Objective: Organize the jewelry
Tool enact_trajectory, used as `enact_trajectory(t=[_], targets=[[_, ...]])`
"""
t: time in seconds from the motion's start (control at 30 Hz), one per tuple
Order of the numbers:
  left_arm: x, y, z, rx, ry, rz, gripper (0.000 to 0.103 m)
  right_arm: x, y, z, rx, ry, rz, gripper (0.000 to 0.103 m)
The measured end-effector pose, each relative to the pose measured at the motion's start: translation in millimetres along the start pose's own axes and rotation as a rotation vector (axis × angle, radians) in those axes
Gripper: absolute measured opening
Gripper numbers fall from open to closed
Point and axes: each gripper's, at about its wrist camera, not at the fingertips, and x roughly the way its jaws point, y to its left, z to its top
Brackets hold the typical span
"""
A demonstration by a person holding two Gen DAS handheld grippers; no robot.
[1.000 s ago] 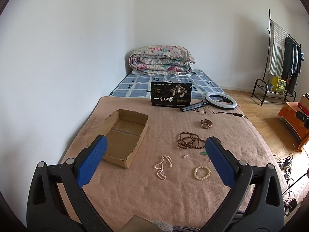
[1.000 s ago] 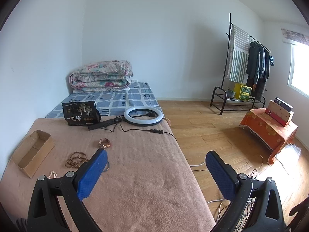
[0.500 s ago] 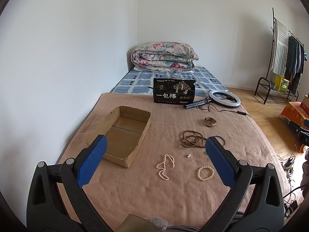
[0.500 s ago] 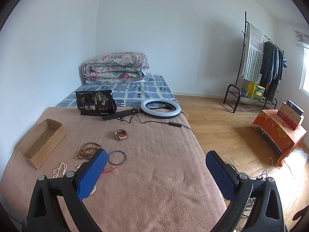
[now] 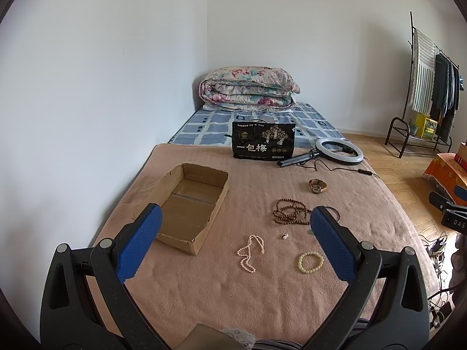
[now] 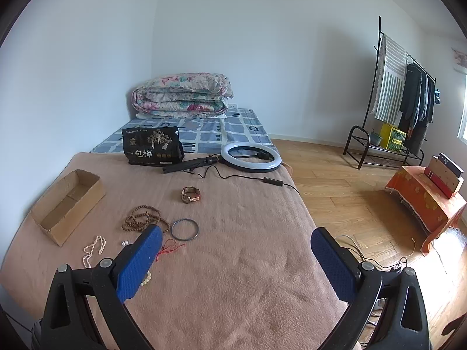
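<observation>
An open cardboard box (image 5: 189,204) (image 6: 67,204) lies on the pink blanket at the left. To its right lie a pearl necklace (image 5: 251,252) (image 6: 93,249), a cream bead bracelet (image 5: 310,262), a small pearl earring (image 5: 285,236), brown wooden beads (image 5: 290,211) (image 6: 143,218), a watch (image 5: 317,186) (image 6: 190,194), a dark bangle (image 6: 184,229) and a red cord (image 6: 169,249). My left gripper (image 5: 235,240) is open and empty above the near blanket. My right gripper (image 6: 236,258) is open and empty, right of the jewelry.
A black snack bag (image 5: 263,143) and a ring light (image 5: 339,151) with its cable lie at the blanket's far edge. A folded quilt (image 5: 248,90) sits behind. A clothes rack (image 6: 400,96) and an orange-covered stool (image 6: 423,201) stand on the wood floor at the right.
Both grippers have swung left and moved a little nearer the bed. The jewelry now sits more central in the right wrist view. Nothing on the blanket has moved.
</observation>
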Motion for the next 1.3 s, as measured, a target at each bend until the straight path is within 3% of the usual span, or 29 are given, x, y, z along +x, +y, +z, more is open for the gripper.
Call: enact_trajectory(t=[1.0,1.3], targets=[[-3,-6,1,-0.004,0.003,-0.007,0.103,11,10,-1,-0.026,0.031,0.019,0.103],[14,2,-4,-0.017,0.024,-0.001,0.103,23,12,-4,-0.033,0.050,0.024,0.103]])
